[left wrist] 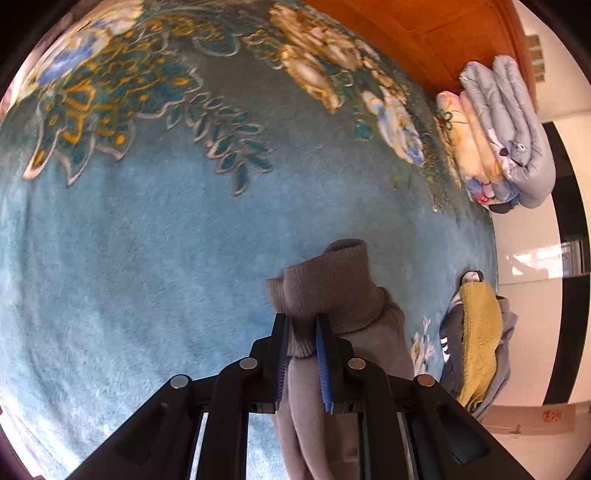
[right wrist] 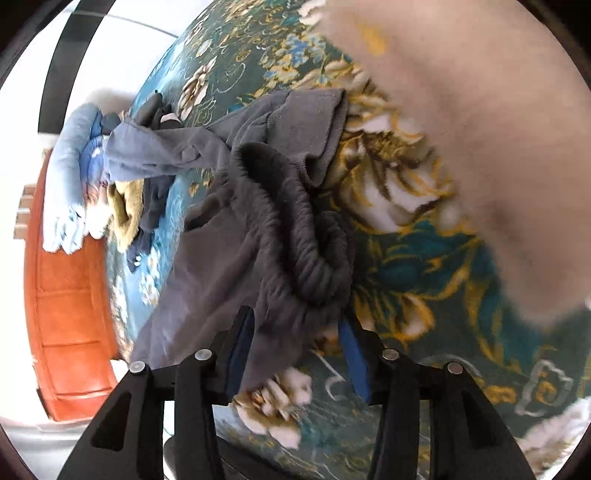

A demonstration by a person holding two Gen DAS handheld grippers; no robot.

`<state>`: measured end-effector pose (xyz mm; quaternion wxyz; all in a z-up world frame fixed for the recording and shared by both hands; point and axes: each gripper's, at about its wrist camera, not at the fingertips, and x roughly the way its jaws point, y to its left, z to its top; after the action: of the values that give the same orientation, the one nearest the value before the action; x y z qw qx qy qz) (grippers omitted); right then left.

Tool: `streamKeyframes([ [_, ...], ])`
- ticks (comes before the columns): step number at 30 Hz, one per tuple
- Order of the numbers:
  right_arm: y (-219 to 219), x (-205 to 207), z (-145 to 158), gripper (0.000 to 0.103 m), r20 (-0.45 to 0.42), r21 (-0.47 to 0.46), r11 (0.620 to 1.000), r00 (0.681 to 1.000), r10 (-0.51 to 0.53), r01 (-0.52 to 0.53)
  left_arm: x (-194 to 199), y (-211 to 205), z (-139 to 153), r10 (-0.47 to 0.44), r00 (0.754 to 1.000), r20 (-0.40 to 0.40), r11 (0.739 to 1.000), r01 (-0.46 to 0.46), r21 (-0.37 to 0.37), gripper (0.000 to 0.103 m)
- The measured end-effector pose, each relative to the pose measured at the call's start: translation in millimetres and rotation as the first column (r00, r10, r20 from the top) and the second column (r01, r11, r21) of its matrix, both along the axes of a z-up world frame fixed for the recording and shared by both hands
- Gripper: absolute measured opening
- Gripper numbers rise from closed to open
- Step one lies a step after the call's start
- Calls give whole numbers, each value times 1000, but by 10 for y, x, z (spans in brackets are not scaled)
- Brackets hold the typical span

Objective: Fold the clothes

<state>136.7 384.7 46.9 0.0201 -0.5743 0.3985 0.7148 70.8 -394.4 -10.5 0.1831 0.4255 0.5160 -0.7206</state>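
The grey sweatpants [left wrist: 332, 295] are laid on the blue floral bed blanket [left wrist: 147, 240], long axis running away from the left gripper [left wrist: 301, 325], whose jaws are pinched on a ribbed cuff. The right gripper [right wrist: 295, 332] is angled low, jaws spread around the bunched waistband [right wrist: 295, 240].

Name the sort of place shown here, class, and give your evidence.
Probably a bedroom: a floral blanket covers a bed, with a wooden headboard and folded quilts at one end.

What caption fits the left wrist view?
Left tongs pinch the ribbed cuff of grey sweatpants above a blue floral blanket.
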Motion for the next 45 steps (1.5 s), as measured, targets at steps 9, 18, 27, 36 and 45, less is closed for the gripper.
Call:
streamKeyframes([
  [9,-748,-138,476,57,-77,216,904,917,392,-369,150,462,279,-158,986,-48,987,158,6,20],
  [18,-1308,-520,-168,58,-23,91,870,873,488,-484,127,2081,771,-570,816,-97,822,567,-63,56],
  [27,-1264,-611,-303,58,14,88,864,868,496,-495,669,2935,977,-652,757,-48,757,647,-87,59],
  [36,-1173,-463,75,59,-126,97,834,824,552,-543,977,3142,1055,-659,751,-46,741,638,-208,82],
  [45,-2107,-428,227,61,-164,309,481,452,877,-820,1047,3016,663,-574,817,-47,816,567,-113,82],
])
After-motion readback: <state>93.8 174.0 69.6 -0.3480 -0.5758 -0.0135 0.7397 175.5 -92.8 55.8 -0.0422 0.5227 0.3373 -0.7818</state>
